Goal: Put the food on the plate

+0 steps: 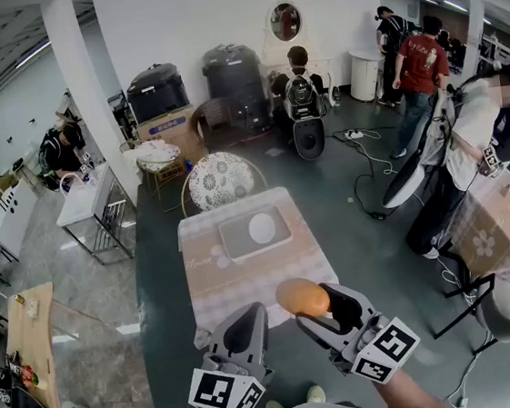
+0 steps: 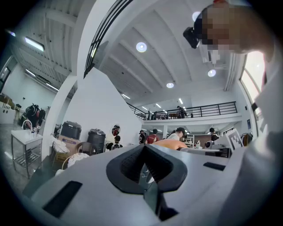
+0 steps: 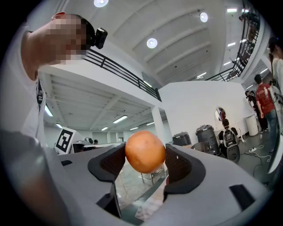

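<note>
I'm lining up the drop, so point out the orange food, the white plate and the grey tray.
orange food [image 3: 145,151]: right gripper view, its middle.
white plate [image 1: 261,228]: head view, its centre.
grey tray [image 1: 233,239]: head view, bare left part.

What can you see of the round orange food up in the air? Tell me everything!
The food is a smooth, egg-shaped lump, orange with browner patches, whole, no stalk or wrapper showing. The right gripper pinches it from both sides; its dark pads alone touch it. It is up in the air above the near end of the table, short of the plate.
</note>
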`<state>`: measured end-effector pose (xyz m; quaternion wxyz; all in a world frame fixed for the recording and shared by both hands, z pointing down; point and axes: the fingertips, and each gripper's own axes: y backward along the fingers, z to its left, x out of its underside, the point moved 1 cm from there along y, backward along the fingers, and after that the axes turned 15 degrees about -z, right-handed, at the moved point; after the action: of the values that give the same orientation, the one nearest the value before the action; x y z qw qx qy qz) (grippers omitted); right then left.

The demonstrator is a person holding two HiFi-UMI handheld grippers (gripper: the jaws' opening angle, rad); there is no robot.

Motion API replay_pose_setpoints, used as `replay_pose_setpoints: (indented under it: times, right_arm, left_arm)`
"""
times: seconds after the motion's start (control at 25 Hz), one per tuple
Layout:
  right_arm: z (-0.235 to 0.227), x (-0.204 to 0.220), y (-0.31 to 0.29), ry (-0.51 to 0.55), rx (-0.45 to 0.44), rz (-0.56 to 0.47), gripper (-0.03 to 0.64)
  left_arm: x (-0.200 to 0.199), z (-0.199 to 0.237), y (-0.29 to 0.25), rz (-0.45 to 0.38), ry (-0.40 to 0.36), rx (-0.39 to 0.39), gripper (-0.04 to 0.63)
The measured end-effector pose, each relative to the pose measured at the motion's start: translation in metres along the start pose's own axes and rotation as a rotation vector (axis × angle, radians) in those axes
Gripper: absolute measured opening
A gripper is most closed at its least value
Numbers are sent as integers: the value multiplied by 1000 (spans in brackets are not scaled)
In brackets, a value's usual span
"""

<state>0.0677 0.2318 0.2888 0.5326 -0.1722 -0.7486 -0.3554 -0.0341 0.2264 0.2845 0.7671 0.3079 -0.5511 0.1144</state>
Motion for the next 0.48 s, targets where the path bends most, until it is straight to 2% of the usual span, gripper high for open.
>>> replay_pose_setpoints:
  times: [0.2,0.48]
  right_arm:
    - [2,-2,1,-3,-5,-2,278]
    - [-1,-2,6,-66,-1,-28,278]
  left_arm:
    - [1,-3,1,4,3,0,3]
    - [11,1,2,25,15,-17,3]
